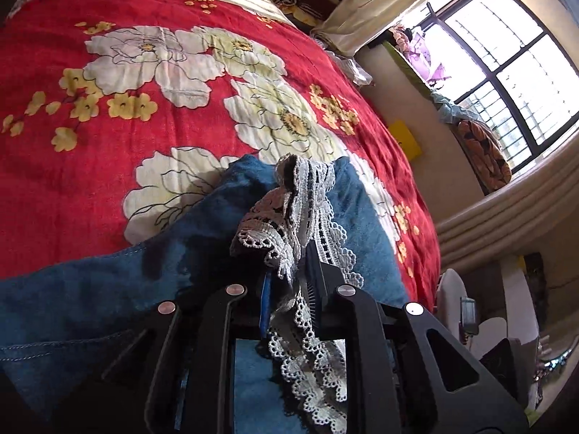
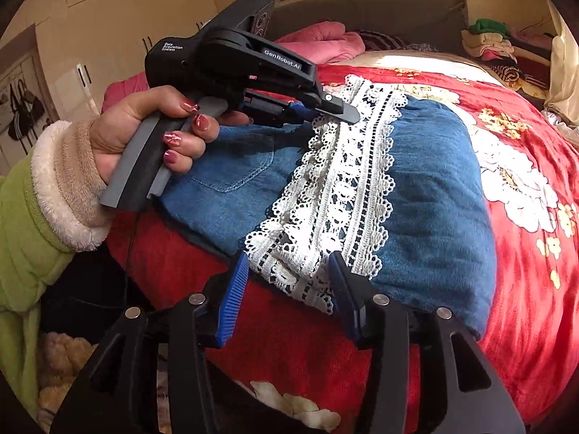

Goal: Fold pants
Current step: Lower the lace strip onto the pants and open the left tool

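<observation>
**Red floral bedspread, denim half folded**

Sunlit bedroom, with a red floral bedspread [image 2: 524, 253] filling most of both views, is where we work. Our left gripper [image 1: 289, 285] is clenched on the lace trim [image 1: 307, 224] of the pants [image 2: 434, 188]; in the right wrist view it enters from the upper left, held by the left hand [image 2: 144, 133], its tip on the far end of the lace. Our right gripper [image 2: 286, 289], at the bottom centre of that view, stands released, its blue pads [image 2: 231, 300] spread on either side of the near end of the lace without pinching it. Outward from both tools, the denim lies in a thick, already doubled bundle at the middle of the bed, a back pocket [image 2: 235, 166] showing at left of centre.

We judge the next move to be closing the right gripper on the near lace hem. To do it well, we should bite both layers together, match the left gripper's height, and keep the hem taut between us so the fold lands square.
</observation>
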### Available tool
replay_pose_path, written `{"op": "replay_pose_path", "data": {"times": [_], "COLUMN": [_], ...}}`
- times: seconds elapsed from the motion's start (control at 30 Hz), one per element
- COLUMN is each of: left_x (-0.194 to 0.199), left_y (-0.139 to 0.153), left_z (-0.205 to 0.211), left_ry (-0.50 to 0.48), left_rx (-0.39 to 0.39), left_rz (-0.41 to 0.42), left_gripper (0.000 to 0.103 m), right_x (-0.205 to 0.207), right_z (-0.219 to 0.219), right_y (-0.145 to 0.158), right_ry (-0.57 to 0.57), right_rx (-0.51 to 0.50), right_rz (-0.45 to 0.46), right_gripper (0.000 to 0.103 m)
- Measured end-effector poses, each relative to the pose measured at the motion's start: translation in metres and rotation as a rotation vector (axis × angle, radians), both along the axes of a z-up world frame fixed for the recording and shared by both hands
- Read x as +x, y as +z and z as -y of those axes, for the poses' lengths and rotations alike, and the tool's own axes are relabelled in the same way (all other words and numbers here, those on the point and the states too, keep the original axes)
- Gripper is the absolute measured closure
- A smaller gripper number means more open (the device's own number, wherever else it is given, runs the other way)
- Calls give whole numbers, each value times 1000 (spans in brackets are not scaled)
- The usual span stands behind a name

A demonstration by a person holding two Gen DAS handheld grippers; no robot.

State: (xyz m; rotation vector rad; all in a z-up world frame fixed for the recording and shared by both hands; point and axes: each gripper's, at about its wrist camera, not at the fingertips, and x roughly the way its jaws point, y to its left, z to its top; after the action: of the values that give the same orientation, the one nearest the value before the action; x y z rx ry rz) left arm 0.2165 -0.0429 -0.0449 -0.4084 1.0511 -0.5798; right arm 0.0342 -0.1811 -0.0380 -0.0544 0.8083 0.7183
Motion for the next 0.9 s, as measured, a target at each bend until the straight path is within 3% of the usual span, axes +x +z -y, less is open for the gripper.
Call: {"op": "replay_pose_path", "data": {"times": [0.03,0.13,0.2,0.3,0.4,0.53,0.7,0.8,0.9], "left_x": [0,0,-6,-17,-26,-25,-9,2,7], "left_y": [-6,-7,5,29,51,56,28,5,-5], "left_z": [-3,-12,-15,-20,-13,19,56,61,60], "left_ry": [14,42,58,78,62,-18,-68,-33,-29], "left_rx": [-2,-45,-30,3,42,24,-40,21,34], "left_rz": [-7,6,52,133,199,205,137,96,89], "left_gripper": [80,72,57,48,38,37,37,37,37], "right_x": [0,-7,-10,-3,16,33,34,30,31], "right_z": [0,4,15,36,51,52,46,42,44], "right_y": [1,12,23,36,36,22,-9,-11,-14], "right_ry": [1,-4,-42,-150,-237,-268,-272,-270,-282], "right_rx": [3,13,34,62,76,64,3,-9,14], "right_rz": [-5,4,32,66,37,-25,-124,-98,-111], "right_gripper": [56,54,52,47,45,45,41,40,40]}}
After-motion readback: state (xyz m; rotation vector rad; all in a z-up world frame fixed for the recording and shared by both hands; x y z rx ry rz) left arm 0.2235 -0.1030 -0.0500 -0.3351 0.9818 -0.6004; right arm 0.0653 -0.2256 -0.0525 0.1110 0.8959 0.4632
